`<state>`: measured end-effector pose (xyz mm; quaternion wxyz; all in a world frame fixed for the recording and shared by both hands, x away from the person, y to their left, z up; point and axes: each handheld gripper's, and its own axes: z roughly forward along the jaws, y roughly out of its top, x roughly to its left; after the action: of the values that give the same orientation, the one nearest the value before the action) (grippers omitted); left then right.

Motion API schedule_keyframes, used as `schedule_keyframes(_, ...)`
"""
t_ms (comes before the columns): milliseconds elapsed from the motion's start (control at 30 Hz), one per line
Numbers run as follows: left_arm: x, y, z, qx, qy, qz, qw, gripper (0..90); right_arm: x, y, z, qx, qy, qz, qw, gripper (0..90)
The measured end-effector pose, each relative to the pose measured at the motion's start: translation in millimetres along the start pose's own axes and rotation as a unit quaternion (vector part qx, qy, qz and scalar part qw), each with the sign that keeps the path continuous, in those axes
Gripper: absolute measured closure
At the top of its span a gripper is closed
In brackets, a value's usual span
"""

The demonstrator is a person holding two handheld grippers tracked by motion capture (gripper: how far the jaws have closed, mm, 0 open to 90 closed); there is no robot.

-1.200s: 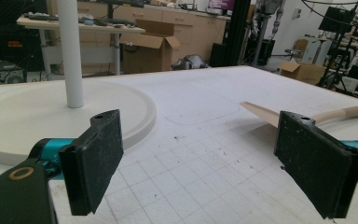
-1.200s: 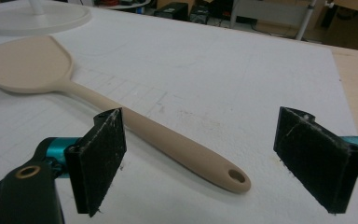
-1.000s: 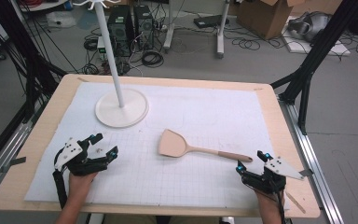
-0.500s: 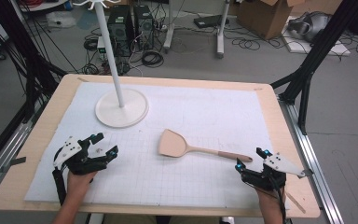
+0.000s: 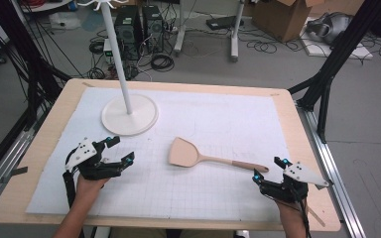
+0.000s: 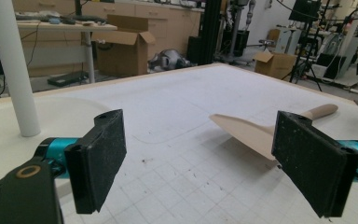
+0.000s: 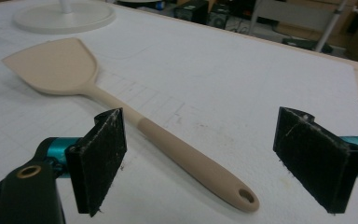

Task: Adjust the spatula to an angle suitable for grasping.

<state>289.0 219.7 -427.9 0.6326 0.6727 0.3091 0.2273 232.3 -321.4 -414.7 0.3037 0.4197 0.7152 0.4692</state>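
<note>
Change since earlier: both claws have barely shifted; the right claw (image 5: 267, 171) has crept a touch closer to the spatula's handle end, and the spatula (image 5: 213, 157) lies where it lay before.
High view, spatula: flat on the white gridded mat (image 5: 218, 119) that covers the table (image 5: 44, 144), blade toward the left, handle running right and toward the person.
High view, left claw (image 5: 121, 148): released, jaws spread, low over the mat's near left part, well apart from the spatula blade.
High view, right claw: released, at the near right, just beside the tip of the handle, not touching it.
High view, stand: a white pole on a round base (image 5: 130, 114) on the mat's far left.
Left gripper view, left claw (image 6: 214, 163): jaws wide apart, nothing between them; spatula blade (image 6: 249, 133) ahead, partly behind the right-hand jaw; white pole (image 6: 14, 65) at far left.
Right gripper view, right claw (image 7: 205, 163): jaws wide apart; the spatula (image 7: 121, 107) handle's end, with its hanging hole, lies on the mat between them, closer to the left-hand jaw.
</note>
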Motion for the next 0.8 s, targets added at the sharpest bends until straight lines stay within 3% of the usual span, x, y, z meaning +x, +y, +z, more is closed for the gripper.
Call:
schedule_keyframes(100,-0.4,-2.2,0.1,0.008,-0.001,-0.003,1.0000,18.1,0.9,2.4,3.1,0.002,0.014,-0.017,0.9998,16.1)
schedule_keyframes(200,-0.2,-4.7,-0.9,0.013,-0.001,-0.002,0.9999,18.2,4.2,9.9,16.8,0.019,0.066,-0.049,0.9965,16.5)
schedule_keyframes(233,-0.2,-4.7,-0.9,0.013,-0.001,-0.002,0.9999,18.2,4.2,9.9,16.8,0.019,0.066,-0.049,0.9965,16.5)
schedule_keyframes(267,0.2,-6.2,-1.6,0.012,0.000,-0.006,0.9999,18.2,7.3,17.7,28.4,0.032,0.098,-0.069,0.9922,17.4)
schedule_keyframes(333,0.4,-6.7,-2.0,0.014,-0.001,-0.007,0.9999,18.2,8.2,20.6,32.3,0.035,0.107,-0.073,0.9910,17.4)
schedule_keyframes(367,0.7,-7.3,-2.6,0.015,-0.001,-0.007,0.9999,18.2,10.6,29.1,44.2,0.039,0.130,-0.081,0.9874,18.9)
schedule_keyframes(467,2.0,-8.9,-5.6,0.017,0.000,-0.011,0.9998,18.2,13.7,37.6,58.6,0.044,0.155,-0.092,0.9826,20.7)
schedule_keyframes(800,4.5,-10.1,-9.5,0.018,0.000,-0.014,0.9997,18.4,24.2,49.2,84.1,0.080,0.180,-0.117,0.9734,22.7)
